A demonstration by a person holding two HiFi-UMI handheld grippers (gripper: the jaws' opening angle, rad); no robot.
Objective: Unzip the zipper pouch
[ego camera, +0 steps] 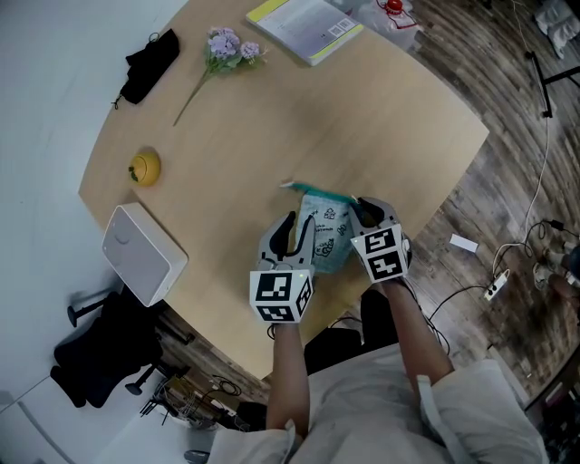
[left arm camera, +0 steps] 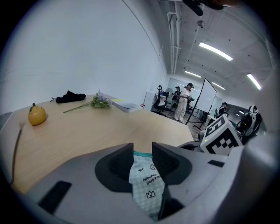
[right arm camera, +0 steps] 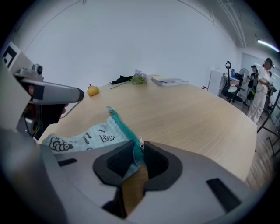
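Note:
A pale green checked zipper pouch (ego camera: 331, 228) with black doodles and a teal zipper hangs just above the near edge of the wooden table (ego camera: 272, 127), stretched between both grippers. My left gripper (ego camera: 300, 232) is shut on the pouch's fabric (left arm camera: 147, 183), which fills the narrow gap between the jaws (left arm camera: 142, 155). My right gripper (ego camera: 366, 214) pinches the zipper end of the pouch (right arm camera: 94, 136). The teal zipper line runs into its jaws (right arm camera: 139, 155), and the small silver pull (right arm camera: 141, 142) sits right at the pads.
Farther back on the table lie a yellow fruit (ego camera: 144, 167), a white box (ego camera: 143, 254), a sprig of purple flowers (ego camera: 227, 47), a black cloth (ego camera: 150, 63) and a book (ego camera: 304, 25). Cables and a power strip (ego camera: 495, 286) lie on the floor to the right.

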